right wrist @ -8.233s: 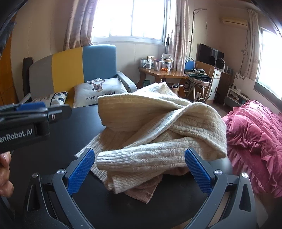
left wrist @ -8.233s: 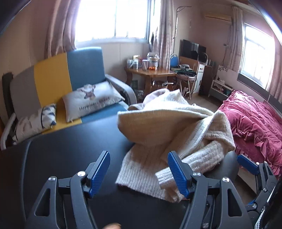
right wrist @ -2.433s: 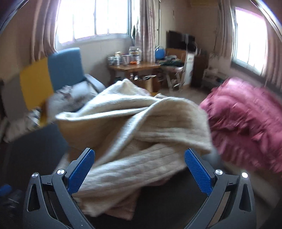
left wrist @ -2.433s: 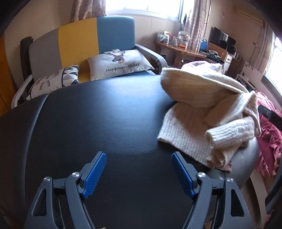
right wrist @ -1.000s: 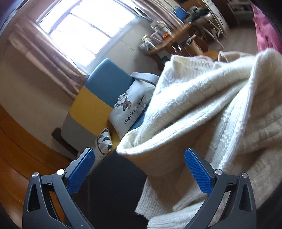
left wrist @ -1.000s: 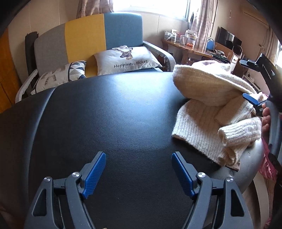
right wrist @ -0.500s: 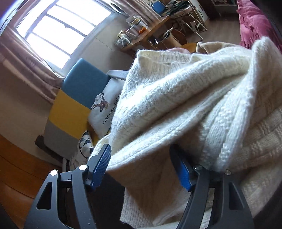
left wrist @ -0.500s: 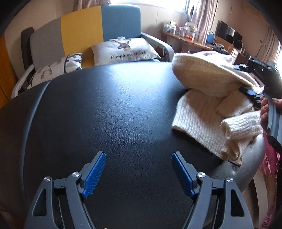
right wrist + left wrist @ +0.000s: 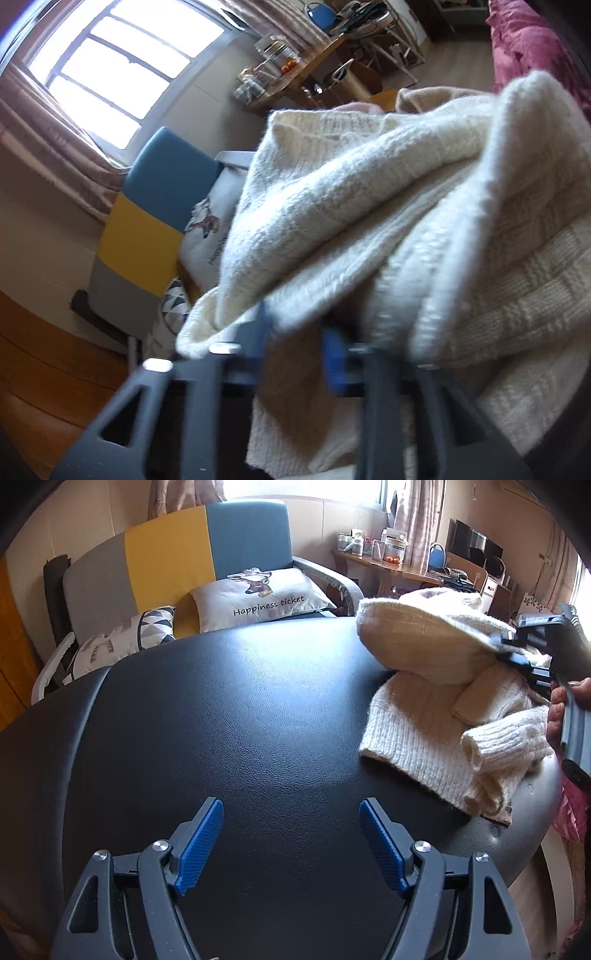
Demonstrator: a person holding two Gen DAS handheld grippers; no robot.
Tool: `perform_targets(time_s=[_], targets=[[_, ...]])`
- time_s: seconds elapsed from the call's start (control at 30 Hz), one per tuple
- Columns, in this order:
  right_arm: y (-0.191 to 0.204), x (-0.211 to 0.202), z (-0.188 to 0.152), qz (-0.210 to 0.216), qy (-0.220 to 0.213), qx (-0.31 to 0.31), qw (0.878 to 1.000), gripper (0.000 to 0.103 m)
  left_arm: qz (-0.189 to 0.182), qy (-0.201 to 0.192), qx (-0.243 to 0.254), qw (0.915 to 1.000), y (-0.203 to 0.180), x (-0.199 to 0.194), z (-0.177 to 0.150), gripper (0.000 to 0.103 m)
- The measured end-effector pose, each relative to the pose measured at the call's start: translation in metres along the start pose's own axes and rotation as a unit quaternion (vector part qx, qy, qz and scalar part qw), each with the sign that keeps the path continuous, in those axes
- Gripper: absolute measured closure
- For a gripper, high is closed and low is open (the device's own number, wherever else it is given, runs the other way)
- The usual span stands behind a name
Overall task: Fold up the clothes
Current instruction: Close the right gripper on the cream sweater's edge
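A cream sweater [image 9: 439, 709] lies bunched far right of the spread, empty left gripper [image 9: 290, 843]; the right gripper [image 9: 295, 341], far nearer, pinches a fold of its upper layer.

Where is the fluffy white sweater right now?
In the left wrist view, the cream knit sweater lies bunched at the right edge of the black table, with the right gripper pinching a fold.

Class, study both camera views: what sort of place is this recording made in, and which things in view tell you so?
Most likely a lived-in bedroom or studio flat: a colour-block sofa with cushions, a red quilted bed, and a cluttered wooden desk by curtained windows.
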State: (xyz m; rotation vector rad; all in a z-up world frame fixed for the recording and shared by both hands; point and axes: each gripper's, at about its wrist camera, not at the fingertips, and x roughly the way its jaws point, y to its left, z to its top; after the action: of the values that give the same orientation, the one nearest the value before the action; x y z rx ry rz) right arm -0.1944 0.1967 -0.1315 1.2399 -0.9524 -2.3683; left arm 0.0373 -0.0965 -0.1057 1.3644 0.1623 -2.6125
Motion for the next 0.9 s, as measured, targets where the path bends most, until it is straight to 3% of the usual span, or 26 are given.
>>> perform_targets(time_s=[0.57, 0.73, 0.9], targets=[[0.029, -0.009, -0.009, -0.058, -0.037, -0.093, 0.993, 0.096, -0.018, -0.008, -0.023, 0.9995, 0.021, -0.008, -0.006, 0.025], [0.051, -0.029, -0.029, -0.015, -0.052, -0.154, 0.987, 0.097, -0.079, 0.002, -0.040, 0.9960, 0.027, -0.011, -0.004, 0.025], [0.080, -0.049, -0.070, 0.024, -0.051, -0.219, 0.974, 0.097, -0.157, 0.031, -0.080, 0.9839, 0.034, 0.000, 0.010, 0.026]])
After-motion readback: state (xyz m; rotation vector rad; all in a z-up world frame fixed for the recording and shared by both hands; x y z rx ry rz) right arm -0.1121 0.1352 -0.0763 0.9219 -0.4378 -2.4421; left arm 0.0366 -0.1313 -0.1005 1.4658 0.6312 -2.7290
